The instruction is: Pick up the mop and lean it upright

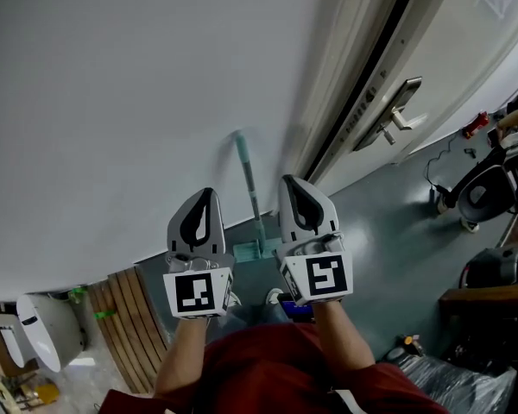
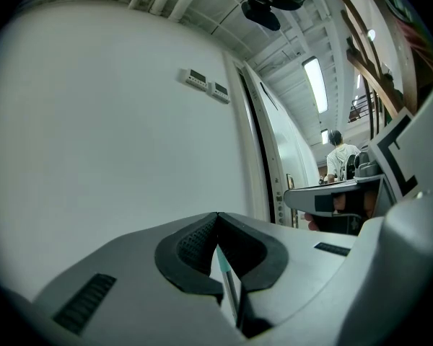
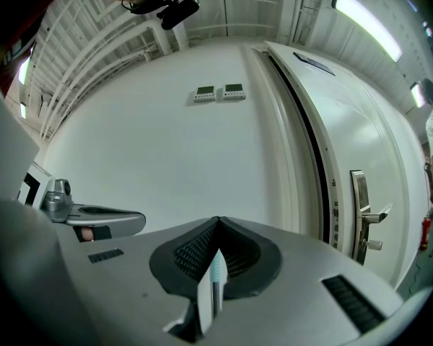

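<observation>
Left gripper [image 1: 208,194] and right gripper [image 1: 288,182] had jaws clenched, empty. Between them the mop [image 1: 251,192] leaned upright against the wall [image 1: 112,102] at the floor's [image 1: 397,222] edge. Its foot might slip on smooth floor, toppling it.

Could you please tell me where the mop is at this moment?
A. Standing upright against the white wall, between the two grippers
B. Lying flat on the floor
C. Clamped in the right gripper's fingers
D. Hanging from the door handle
A: in the head view the mop stands with its teal handle against the white wall, between the left gripper and the right gripper, held by neither.
</observation>
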